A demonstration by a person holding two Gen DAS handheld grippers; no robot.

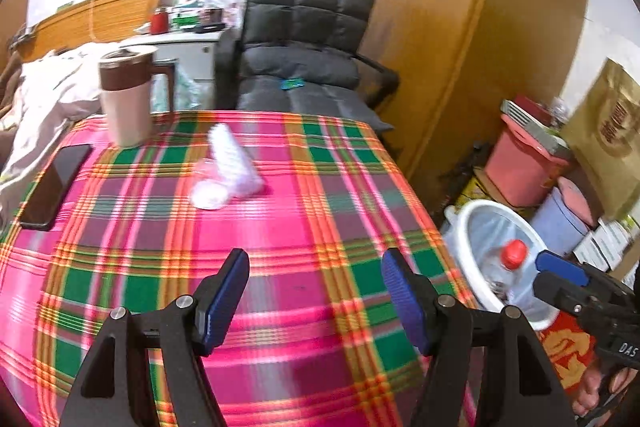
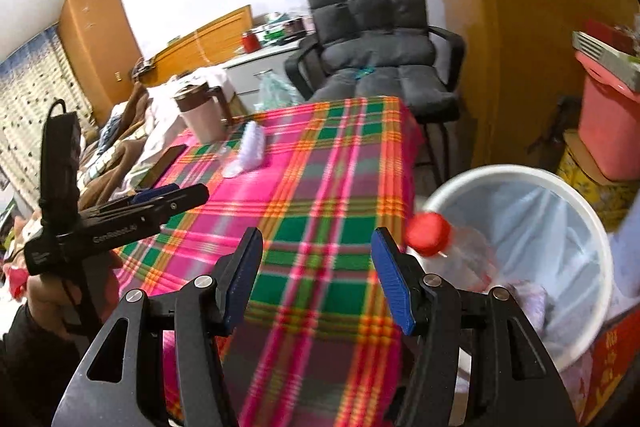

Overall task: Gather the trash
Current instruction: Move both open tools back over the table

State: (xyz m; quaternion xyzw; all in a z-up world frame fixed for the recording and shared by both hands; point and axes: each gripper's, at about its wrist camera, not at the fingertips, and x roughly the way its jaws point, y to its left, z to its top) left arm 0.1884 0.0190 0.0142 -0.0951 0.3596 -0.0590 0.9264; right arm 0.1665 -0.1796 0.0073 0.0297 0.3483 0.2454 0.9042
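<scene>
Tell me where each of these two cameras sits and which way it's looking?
Left wrist: on the left gripper, looking across the plaid table toward the grey chair; its open fingers show, and the right gripper at the right edge.
Right wrist: on the right gripper, above the table's edge by the white bin; its open fingers show, and the left gripper at left.
Shared: table, chair, mug, crumpled tissues, bin, red-capped bottle.

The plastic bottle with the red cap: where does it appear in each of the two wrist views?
Left wrist view: the plastic bottle with the red cap is at lower right, inside the white trash bin, just beyond the table edge.
Right wrist view: the bottle is right of centre, over the bin's near rim, cap toward the table.
Shared landmark: the plaid tablecloth, left of the bin in both.
</scene>
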